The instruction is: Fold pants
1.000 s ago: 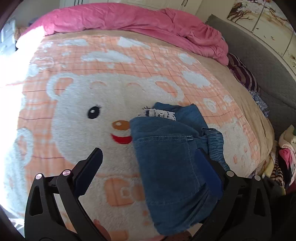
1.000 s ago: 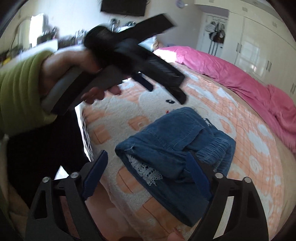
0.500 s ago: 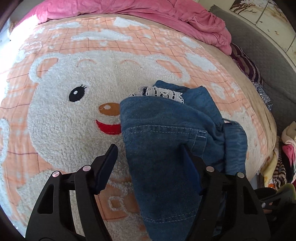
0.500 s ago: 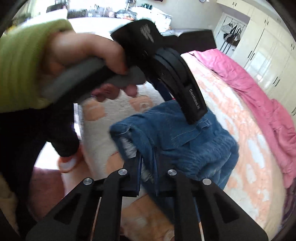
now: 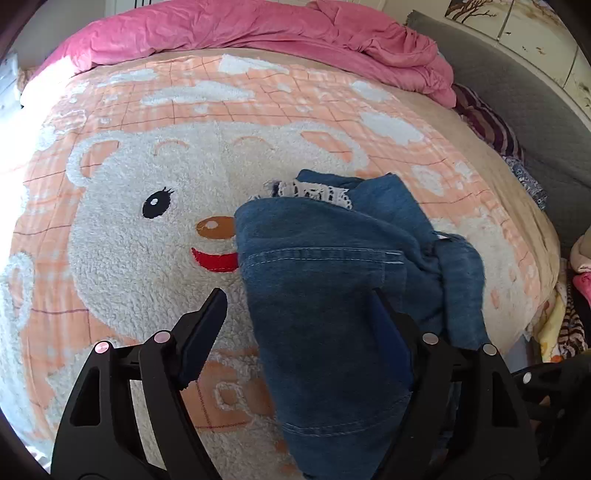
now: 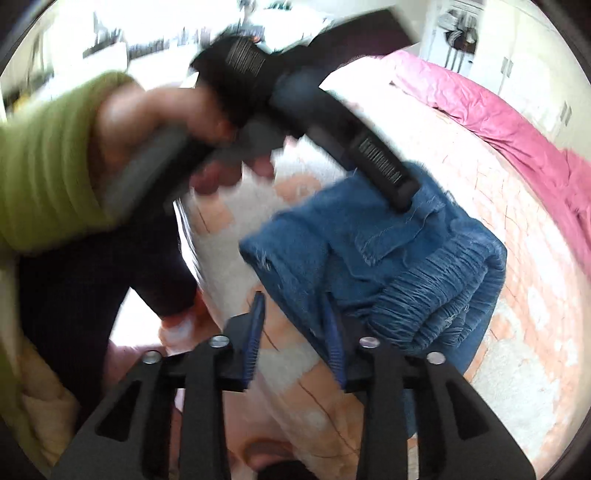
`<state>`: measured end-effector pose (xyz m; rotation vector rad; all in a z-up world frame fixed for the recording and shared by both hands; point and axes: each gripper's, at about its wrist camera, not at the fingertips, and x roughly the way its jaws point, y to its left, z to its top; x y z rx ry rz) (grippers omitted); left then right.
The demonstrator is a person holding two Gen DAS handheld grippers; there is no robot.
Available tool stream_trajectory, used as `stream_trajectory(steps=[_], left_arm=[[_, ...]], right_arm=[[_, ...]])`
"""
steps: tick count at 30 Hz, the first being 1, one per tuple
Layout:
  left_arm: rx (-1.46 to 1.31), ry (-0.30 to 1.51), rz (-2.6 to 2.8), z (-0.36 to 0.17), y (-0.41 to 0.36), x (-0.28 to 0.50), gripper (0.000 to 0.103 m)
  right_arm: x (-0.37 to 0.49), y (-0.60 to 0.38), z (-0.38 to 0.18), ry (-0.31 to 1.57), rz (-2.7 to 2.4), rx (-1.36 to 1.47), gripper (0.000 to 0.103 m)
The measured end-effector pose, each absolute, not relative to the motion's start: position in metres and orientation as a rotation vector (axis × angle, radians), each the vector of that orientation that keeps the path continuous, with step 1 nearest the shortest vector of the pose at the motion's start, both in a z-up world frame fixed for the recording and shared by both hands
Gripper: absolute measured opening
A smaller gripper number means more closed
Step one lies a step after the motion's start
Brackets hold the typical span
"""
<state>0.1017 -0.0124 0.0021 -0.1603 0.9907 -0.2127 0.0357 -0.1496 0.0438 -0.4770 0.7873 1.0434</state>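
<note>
The blue denim pants (image 5: 332, 280) lie folded into a thick bundle on the bear-pattern blanket (image 5: 147, 229), white lace trim showing at the far edge. My left gripper (image 5: 295, 325) is open, its fingers straddling the near part of the bundle. In the right wrist view the pants (image 6: 388, 258) lie near the bed's corner. My right gripper (image 6: 295, 325) is open with a narrow gap, its right finger against the bundle's near edge. The left gripper body (image 6: 332, 122), in a hand with a green sleeve, hovers over the pants.
A crumpled pink duvet (image 5: 258, 29) lies along the far side of the bed. A grey padded headboard (image 5: 535, 122) and striped pillows (image 5: 487, 125) are at the right. Piled clothes (image 5: 565, 317) sit off the bed's right edge. The bed edge (image 6: 192, 236) drops away close to the pants.
My right gripper, shut on the pants' edge half a second ago, has opened slightly. The left gripper has drawn back a little and stays open over the bundle.
</note>
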Motion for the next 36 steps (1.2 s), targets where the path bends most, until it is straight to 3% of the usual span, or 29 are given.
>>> stream_trajectory(steps=[4, 17, 24, 26, 36], left_arm=[[-0.140, 0.964, -0.211, 0.007, -0.015, 0.098, 0.074], [-0.167, 0.921, -0.214, 0.020, -0.009, 0.087, 0.088], [-0.178, 0.903, -0.199, 0.024, -0.005, 0.082, 0.093], [-0.193, 0.905, -0.197, 0.024, -0.002, 0.082, 0.093], [-0.213, 0.950, -0.152, 0.010, 0.005, 0.083, 0.093]], right_arm=[[0.042, -0.164, 0.065, 0.742, 1.073, -0.340, 0.041], [0.078, -0.208, 0.093, 0.648, 0.854, -0.054, 0.082], [0.103, -0.246, 0.086, 0.638, 0.642, 0.102, 0.088], [0.110, -0.250, 0.080, 0.665, 0.589, 0.100, 0.094], [0.129, -0.250, 0.040, 0.824, 0.428, 0.029, 0.094]])
